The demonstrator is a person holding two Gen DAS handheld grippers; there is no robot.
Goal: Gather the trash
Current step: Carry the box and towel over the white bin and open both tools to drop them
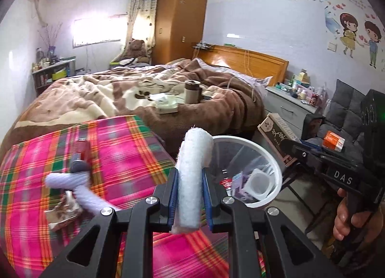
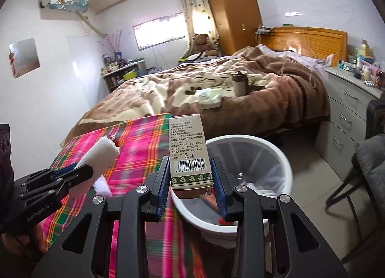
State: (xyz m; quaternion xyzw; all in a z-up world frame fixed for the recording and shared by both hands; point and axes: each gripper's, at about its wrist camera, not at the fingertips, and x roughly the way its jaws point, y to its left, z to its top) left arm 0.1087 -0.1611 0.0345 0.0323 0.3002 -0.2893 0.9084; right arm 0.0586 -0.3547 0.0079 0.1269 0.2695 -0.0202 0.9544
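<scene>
My left gripper [image 1: 190, 196] is shut on a white folded cloth pad [image 1: 192, 172], held upright over the plaid table edge, just left of the white trash bin [image 1: 276, 172]. It also shows in the right wrist view [image 2: 72, 172] with the pad [image 2: 98, 157]. My right gripper [image 2: 191, 186] is shut on a tan carton with a barcode [image 2: 190, 152], held above the near rim of the bin [image 2: 286, 164]. In the left wrist view the carton [image 1: 276, 133] is beyond the bin's right side. The bin holds several scraps.
A pink plaid tablecloth [image 1: 115, 157] carries a crumpled foil wrapper [image 1: 63, 213], a pale lilac object [image 1: 69, 179] and a red item [image 1: 83, 148]. A bed with a brown blanket [image 2: 216, 90] lies behind. Grey drawers [image 2: 349, 119] and a chair [image 2: 368, 169] stand right.
</scene>
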